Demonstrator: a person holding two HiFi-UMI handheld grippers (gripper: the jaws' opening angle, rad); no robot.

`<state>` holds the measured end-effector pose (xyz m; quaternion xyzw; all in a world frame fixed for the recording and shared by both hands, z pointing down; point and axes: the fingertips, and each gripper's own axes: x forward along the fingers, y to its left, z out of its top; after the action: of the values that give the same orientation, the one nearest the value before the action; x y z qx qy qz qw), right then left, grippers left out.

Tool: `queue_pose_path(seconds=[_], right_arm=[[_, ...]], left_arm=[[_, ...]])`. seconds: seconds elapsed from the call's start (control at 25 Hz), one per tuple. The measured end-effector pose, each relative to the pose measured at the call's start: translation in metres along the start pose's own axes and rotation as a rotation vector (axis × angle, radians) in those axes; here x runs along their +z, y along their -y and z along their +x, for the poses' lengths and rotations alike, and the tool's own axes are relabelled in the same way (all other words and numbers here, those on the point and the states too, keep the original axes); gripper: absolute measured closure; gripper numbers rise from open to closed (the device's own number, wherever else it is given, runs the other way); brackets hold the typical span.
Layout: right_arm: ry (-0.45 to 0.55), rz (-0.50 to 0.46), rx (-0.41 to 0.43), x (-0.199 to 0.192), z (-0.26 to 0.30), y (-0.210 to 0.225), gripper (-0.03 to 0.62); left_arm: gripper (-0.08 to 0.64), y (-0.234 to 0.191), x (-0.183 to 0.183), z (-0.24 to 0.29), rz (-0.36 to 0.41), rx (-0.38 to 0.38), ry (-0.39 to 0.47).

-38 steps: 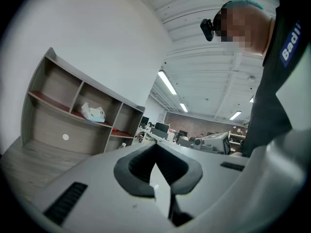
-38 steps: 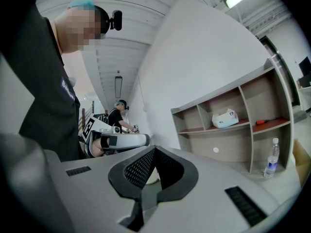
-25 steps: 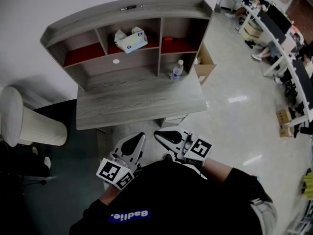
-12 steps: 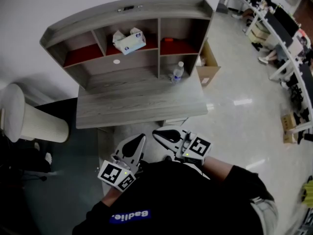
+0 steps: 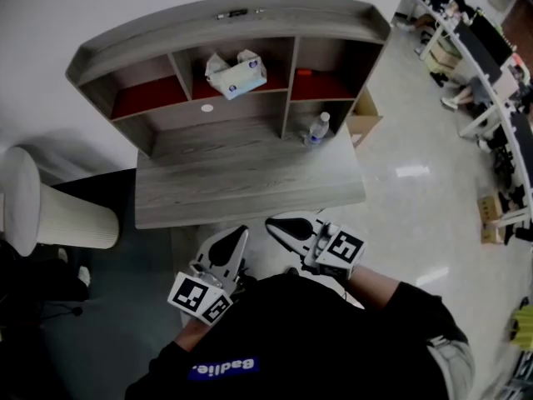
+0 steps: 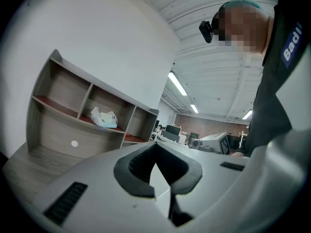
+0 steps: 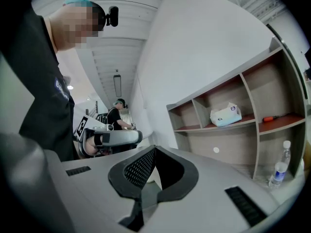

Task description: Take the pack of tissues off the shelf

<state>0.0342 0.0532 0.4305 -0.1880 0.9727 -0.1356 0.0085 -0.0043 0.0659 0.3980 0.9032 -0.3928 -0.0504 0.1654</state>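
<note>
Grey wooden shelf (image 5: 158, 47) stands on the worktop (image 5: 250, 186), and the pack of tissues (image 5: 238, 76) lies in its middle upper compartment. The left tool (image 5: 236, 238) and the right tool (image 5: 279, 225) are both clenched and empty, level before the worktop's front edge, well apart from the pack.

1. White wall (image 5: 100, 7) behind a grey wood-grain desk (image 5: 250, 182) that carries a shelf unit (image 5: 275, 11) with red-lined compartments.
2. Glossy pale floor (image 5: 416, 198), patches of glare on it.
3. White ribbed cylinder (image 5: 58, 215) left of the desk; cardboard box (image 5: 366, 115) at its right.
4. Office desks with monitors (image 5: 487, 48) far right.
5. Strip lights (image 6: 178, 84) on the ceiling.
</note>
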Motion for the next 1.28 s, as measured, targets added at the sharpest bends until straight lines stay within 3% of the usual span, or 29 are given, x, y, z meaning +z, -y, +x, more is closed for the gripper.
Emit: queue_pose_path(seconds=[0.76,1.28], right_arm=[[-0.001,-0.024,-0.122,0.018,0.123,0.035,0.561],[-0.015,-0.02,-0.079,0.032,0.094,0.095,0.561]], left_arm=[[0.561,-0.124,0.041,-0.016,-0.002,-0.115,-0.043],[0.561,-0.118,0.046,0.047,0.0,-0.054,-0.032]])
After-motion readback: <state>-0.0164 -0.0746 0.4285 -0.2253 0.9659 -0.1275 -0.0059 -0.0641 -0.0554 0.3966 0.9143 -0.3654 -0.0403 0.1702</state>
